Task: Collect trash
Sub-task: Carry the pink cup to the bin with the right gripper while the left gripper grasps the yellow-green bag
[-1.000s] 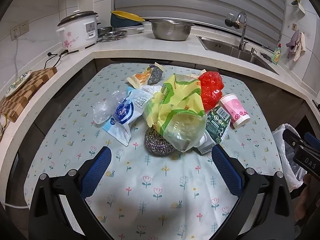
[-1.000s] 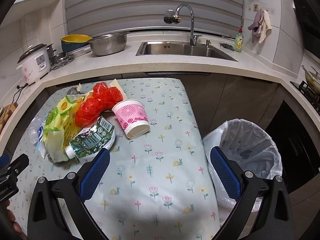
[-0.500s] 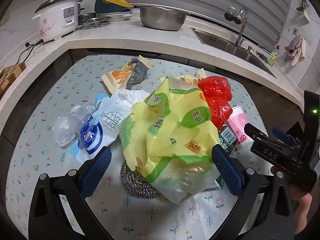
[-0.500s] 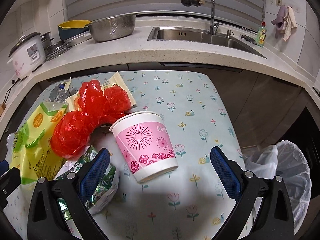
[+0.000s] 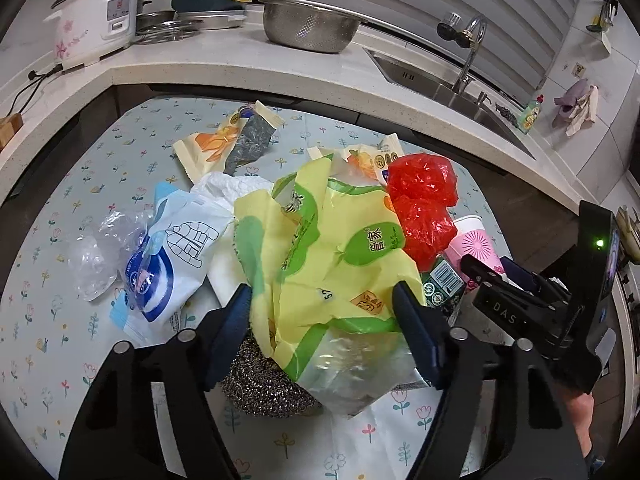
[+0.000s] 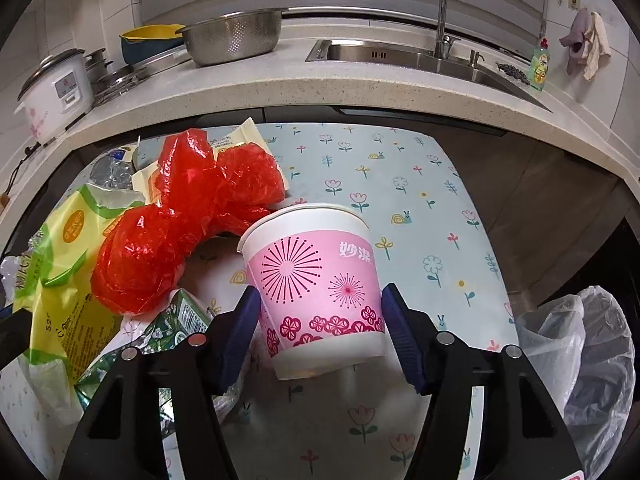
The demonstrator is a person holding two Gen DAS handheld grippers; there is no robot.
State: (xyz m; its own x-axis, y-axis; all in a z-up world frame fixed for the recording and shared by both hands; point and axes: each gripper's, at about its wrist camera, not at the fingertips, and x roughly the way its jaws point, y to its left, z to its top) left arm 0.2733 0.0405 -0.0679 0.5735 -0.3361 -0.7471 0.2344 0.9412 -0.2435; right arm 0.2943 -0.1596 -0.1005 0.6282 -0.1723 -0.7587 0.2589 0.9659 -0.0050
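Two claws have just been closing, your left claw pinching the yellow bag atop the pile, your right claw squeezing the tipped pink cup on the table; squeeze harder and that cup could buckle and slip.
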